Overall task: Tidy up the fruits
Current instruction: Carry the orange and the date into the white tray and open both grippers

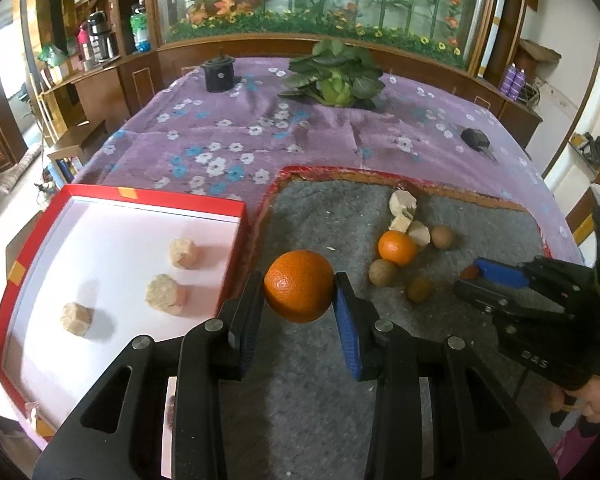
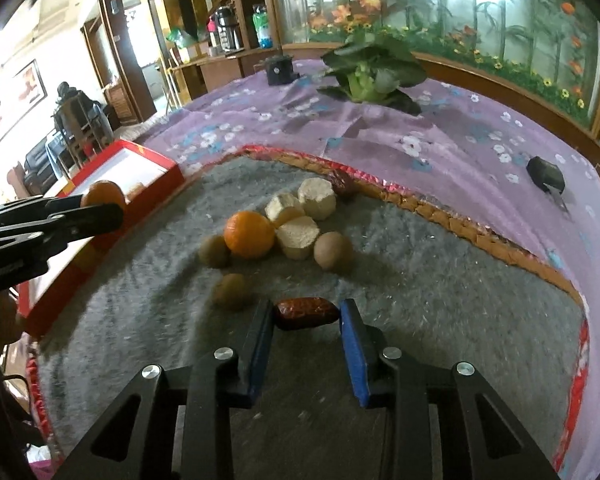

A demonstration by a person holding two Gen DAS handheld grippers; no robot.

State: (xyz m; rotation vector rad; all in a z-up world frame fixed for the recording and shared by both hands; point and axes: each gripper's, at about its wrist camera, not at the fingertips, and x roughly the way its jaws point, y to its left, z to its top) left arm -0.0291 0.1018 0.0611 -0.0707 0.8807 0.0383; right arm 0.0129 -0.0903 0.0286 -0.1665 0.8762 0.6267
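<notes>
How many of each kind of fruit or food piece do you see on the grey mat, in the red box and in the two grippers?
Oranges: 2
Pale cut chunks: 6 (3 in the red box, 3 on the grey mat)
Brown round fruits: 3
Dark red dates: 2
Total: 13

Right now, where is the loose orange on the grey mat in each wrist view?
Left wrist view: the loose orange lies right of centre, beyond the held orange and touching the pale chunks.
Right wrist view: it lies just left of centre, beyond the date.
Shared landmark: the leafy plant on the purple cloth.
</notes>
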